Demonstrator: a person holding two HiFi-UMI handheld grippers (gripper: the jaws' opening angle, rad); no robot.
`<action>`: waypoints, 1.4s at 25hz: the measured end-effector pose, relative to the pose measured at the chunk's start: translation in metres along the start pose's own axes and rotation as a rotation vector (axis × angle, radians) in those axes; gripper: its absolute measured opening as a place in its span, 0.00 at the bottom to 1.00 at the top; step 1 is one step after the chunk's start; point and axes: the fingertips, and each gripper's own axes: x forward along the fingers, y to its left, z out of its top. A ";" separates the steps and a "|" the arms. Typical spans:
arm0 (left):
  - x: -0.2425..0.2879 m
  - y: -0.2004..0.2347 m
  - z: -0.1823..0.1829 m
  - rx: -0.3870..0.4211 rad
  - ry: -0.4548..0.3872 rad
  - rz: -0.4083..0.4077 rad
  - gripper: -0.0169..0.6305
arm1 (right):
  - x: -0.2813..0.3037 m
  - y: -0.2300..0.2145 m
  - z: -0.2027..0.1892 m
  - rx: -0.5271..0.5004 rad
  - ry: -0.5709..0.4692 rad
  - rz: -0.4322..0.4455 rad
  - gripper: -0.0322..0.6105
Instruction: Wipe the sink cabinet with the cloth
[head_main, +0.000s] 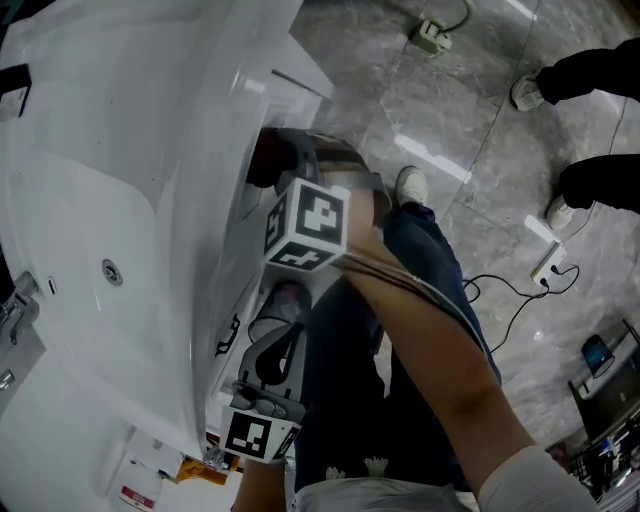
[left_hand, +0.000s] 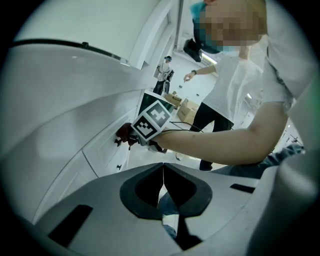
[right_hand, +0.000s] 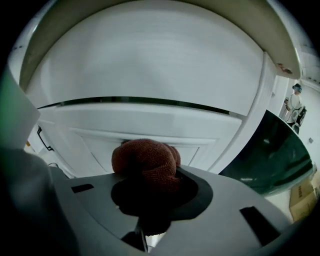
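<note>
The white sink cabinet (head_main: 235, 215) stands under the basin (head_main: 90, 200). My right gripper (head_main: 283, 170) is shut on a bunched dark red cloth (head_main: 262, 160) and holds it against the cabinet's front. In the right gripper view the cloth (right_hand: 145, 159) bulges out of the gripper (right_hand: 150, 187) and touches a white panelled door (right_hand: 150, 127). My left gripper (head_main: 284, 312) hangs lower beside the cabinet, apart from it. Its jaws meet with nothing between them in the left gripper view (left_hand: 162, 176), which also shows the cloth (left_hand: 125, 134) on the cabinet front (left_hand: 100, 150).
A drain (head_main: 112, 271) and a faucet (head_main: 15, 312) sit in the basin. Black handles (head_main: 227, 338) stick out of the cabinet. My legs (head_main: 350, 380) stand close to it. Cables (head_main: 500, 292), a power strip (head_main: 433, 36) and a bystander's shoes (head_main: 525, 92) are on the marble floor.
</note>
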 end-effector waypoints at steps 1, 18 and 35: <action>-0.002 -0.002 -0.001 -0.002 0.002 -0.003 0.04 | -0.003 0.004 0.001 0.018 -0.014 0.009 0.17; -0.062 -0.019 0.011 0.037 -0.156 0.029 0.04 | -0.110 0.027 0.026 0.255 -0.212 0.118 0.17; -0.173 -0.033 0.107 0.012 -0.433 0.157 0.04 | -0.297 0.055 0.149 0.266 -0.383 0.264 0.17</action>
